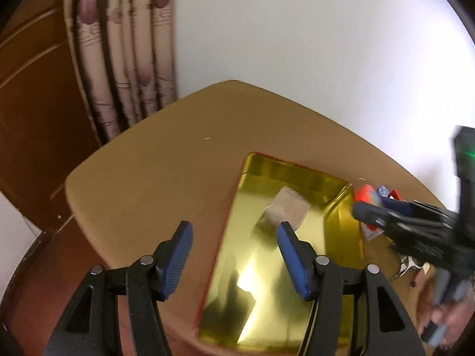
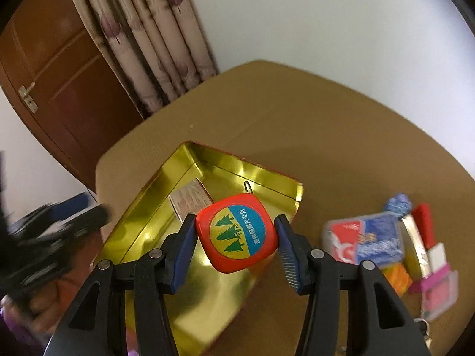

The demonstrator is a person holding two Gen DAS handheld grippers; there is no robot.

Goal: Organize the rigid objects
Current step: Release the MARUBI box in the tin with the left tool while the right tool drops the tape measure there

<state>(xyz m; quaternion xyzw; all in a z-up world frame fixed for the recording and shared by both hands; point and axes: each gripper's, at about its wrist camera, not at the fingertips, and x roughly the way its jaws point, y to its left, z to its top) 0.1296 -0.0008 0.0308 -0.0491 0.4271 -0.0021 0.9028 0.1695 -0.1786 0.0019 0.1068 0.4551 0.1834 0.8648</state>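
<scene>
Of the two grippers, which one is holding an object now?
The right gripper: its pads clamp the red tape measure above the gold tin. The left gripper is open and empty.

Both views are fisheye cameras riding on a hand-held gripper, each looking forward and steeply down along its own two fingers. The left wrist view sits close above the desk point(image 1: 148, 160) and the gold tin point(image 1: 267, 267), facing the curtain point(image 1: 124, 59) and wall. The right wrist view hangs close over the same tin from its right side. Both share the tin, the desk, the curtain and the door point(image 2: 59, 74).
</scene>
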